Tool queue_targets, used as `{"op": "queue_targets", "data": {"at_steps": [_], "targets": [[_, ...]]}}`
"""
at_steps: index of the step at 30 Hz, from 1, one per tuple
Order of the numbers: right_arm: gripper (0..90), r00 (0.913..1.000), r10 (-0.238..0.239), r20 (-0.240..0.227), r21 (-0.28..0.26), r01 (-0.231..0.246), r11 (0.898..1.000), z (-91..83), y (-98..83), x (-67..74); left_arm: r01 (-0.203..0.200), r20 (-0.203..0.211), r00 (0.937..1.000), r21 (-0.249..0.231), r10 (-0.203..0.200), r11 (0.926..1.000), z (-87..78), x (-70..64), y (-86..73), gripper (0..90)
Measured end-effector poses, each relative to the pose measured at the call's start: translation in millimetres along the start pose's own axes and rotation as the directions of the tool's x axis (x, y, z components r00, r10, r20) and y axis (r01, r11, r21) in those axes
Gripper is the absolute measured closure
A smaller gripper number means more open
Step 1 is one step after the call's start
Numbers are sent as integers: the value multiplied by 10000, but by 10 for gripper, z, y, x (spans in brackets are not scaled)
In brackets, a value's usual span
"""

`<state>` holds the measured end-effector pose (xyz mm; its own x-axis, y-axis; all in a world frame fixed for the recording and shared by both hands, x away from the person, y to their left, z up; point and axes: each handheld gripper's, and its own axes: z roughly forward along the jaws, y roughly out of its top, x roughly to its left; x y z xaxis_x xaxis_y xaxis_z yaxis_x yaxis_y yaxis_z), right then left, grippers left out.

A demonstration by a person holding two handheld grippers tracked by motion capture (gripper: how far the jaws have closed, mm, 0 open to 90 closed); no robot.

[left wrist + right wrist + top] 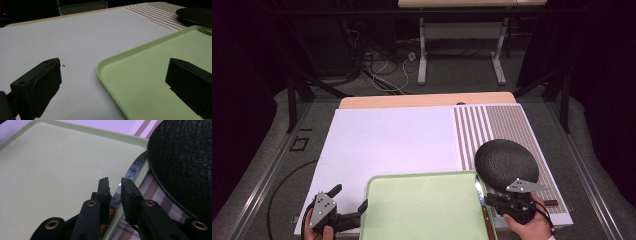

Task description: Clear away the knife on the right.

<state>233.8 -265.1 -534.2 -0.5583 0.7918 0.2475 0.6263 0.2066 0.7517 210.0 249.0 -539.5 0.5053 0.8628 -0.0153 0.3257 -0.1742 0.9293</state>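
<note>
At the left, our left gripper (350, 201) stands wide open and empty, one jaw over the white mat (387, 140), the other over the near left corner of the green tray (422, 210). Our right gripper (115, 185) is slightly parted, straddling the knife (132, 171) on the tray's right rim without pressing it. Just right of it sits the black plate (506, 162).

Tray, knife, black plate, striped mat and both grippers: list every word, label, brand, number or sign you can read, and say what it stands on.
None can be read.
Green tray: plain, no print.
Knife: blade bare, no legible brand.
Black plate: textured, unmarked.
Striped mat: stripes only.
White sheet: blank but for a tiny dark speck, no text.
Left gripper and right gripper: no lettering visible.
</note>
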Motion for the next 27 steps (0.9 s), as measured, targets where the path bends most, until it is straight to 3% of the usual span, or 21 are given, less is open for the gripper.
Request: {"op": "queue_targets", "data": {"at_steps": [14,22,27], "targets": [[664,9964,348,778,-672,-296,9973,-204,28,-257,-28,25,10000,-30,28,10000,-17,-2,2,5],[749,9853,730,1547,-862,-602,9945,-429,-9,-465,-79,-18,10000,7,79,10000,-23,-11,4,5],[854,9673,1094,2288,-1017,-880,9909,-561,-60,-579,0,-16,10000,-34,0,10000,-23,-14,2,5]]}}
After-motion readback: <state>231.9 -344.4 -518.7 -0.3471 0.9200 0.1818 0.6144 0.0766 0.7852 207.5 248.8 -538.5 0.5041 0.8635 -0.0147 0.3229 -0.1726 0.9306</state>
